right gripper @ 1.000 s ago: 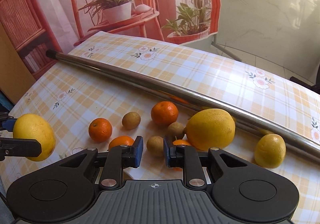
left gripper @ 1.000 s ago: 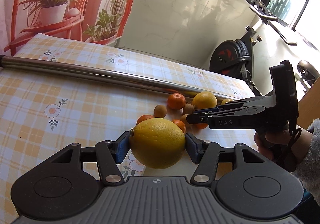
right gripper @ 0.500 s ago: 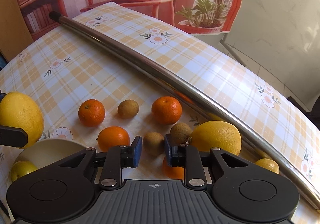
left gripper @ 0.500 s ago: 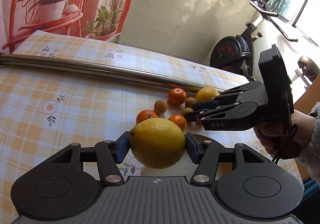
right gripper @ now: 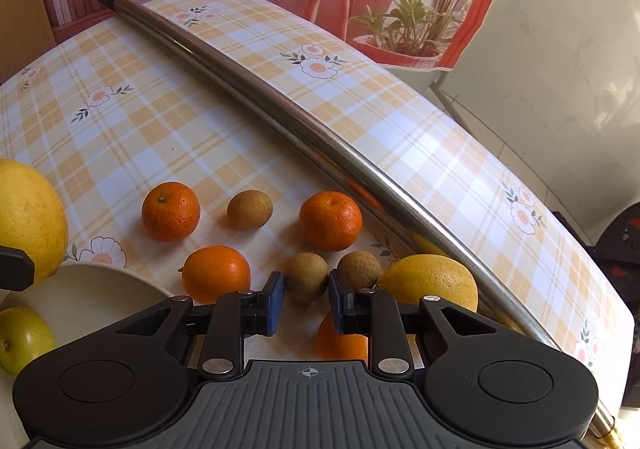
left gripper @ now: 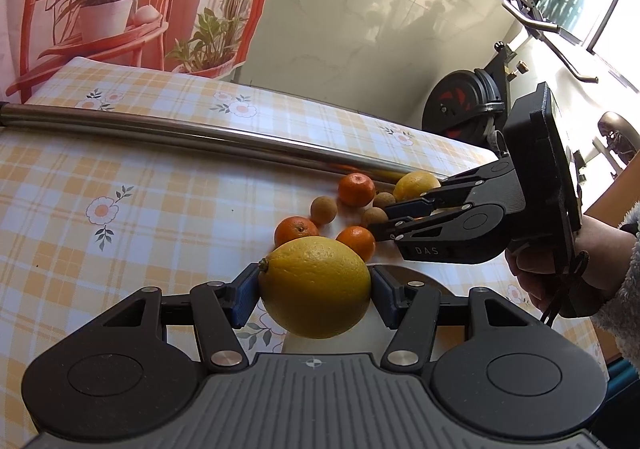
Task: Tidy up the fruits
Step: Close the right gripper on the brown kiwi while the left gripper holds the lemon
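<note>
The tablecloth (right gripper: 224, 137) is patterned with orange, yellow and white checks, and white flowers with orange centres and green leaves are printed on it. A shiny silver metal bar (right gripper: 256, 97) with a black end cap is laid across the cloth. Near this bar, bright orange mandarins (right gripper: 330, 221), dull brown small round fruits (right gripper: 249, 209) and a yellow lemon (right gripper: 432, 281) are seen. A large yellow lemon (left gripper: 315, 287) is kept between blue pads (left gripper: 244, 295) on black fingers. A cream-white bowl (right gripper: 104, 289) holds a yellow-green fruit (right gripper: 24, 337).
</note>
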`<state>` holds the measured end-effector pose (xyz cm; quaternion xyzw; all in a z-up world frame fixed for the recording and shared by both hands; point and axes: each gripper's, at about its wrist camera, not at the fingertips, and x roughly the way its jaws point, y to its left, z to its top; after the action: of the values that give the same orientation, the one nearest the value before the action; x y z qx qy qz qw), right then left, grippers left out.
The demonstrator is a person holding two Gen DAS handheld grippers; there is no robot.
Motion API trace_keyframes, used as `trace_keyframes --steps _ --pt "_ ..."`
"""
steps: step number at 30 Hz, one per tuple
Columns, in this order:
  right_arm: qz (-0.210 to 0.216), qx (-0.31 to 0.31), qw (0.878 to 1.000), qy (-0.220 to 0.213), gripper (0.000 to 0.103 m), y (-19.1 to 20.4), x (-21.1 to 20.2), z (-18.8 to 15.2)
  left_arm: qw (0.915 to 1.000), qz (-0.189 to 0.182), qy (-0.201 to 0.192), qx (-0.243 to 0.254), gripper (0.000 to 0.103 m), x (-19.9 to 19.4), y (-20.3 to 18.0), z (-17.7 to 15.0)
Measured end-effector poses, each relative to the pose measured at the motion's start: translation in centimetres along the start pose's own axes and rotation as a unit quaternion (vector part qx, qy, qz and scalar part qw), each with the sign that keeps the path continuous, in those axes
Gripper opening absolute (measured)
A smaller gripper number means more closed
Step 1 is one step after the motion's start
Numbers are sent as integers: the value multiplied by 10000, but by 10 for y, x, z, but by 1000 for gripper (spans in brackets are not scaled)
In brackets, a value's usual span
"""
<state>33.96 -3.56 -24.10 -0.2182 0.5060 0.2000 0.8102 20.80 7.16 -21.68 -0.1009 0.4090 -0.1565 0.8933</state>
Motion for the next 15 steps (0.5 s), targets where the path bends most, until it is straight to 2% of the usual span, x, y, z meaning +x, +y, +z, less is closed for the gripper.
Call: trace_keyframes --steps 8,15 --pt "384 323 9987 -27 21 -8 -10 -7 10000 -3 33 4 61 1 -1 -1" --pt "471 403 9981 62 22 -9 -9 -6 10000 -25 36 12 61 3 -3 -1"
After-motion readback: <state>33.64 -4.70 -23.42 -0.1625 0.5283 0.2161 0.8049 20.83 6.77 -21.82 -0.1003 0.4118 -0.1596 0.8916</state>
